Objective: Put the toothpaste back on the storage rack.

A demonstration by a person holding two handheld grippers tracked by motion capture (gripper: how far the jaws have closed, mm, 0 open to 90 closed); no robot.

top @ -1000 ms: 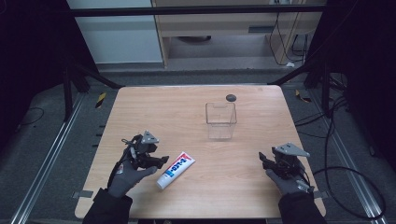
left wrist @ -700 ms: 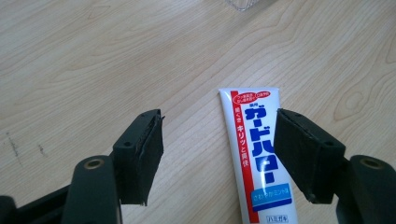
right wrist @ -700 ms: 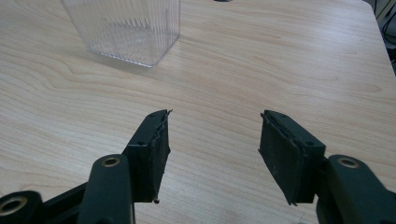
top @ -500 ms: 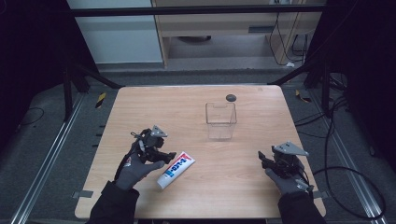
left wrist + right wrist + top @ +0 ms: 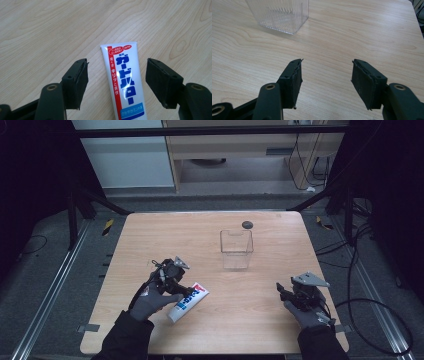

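Toothpaste tube [image 5: 124, 82] is lying flat on the table [image 5: 150, 235], on the person's side of the clear container [image 5: 236, 248] and off to its left, well apart from it. Left gripper [image 5: 116, 75] is straddling the tube: jaws standing wide, one on each side, neither pad touching it, nothing held. Judgement: the grasp is not yet made, so closing, lifting and any placing are all left to do; the container is sitting empty as far as can be seen.

Right gripper [image 5: 325, 75] is resting low over bare wood on the near right of the container, jaws spread wide, holding nothing.

The left gripper view is giving the gap between pads and tube and the red and blue print on its label, which the high view is rendering too small to read. The right gripper view is showing the container's ribbed wall. The high view is adding a small dark disc [image 5: 247, 224] just beyond the container.
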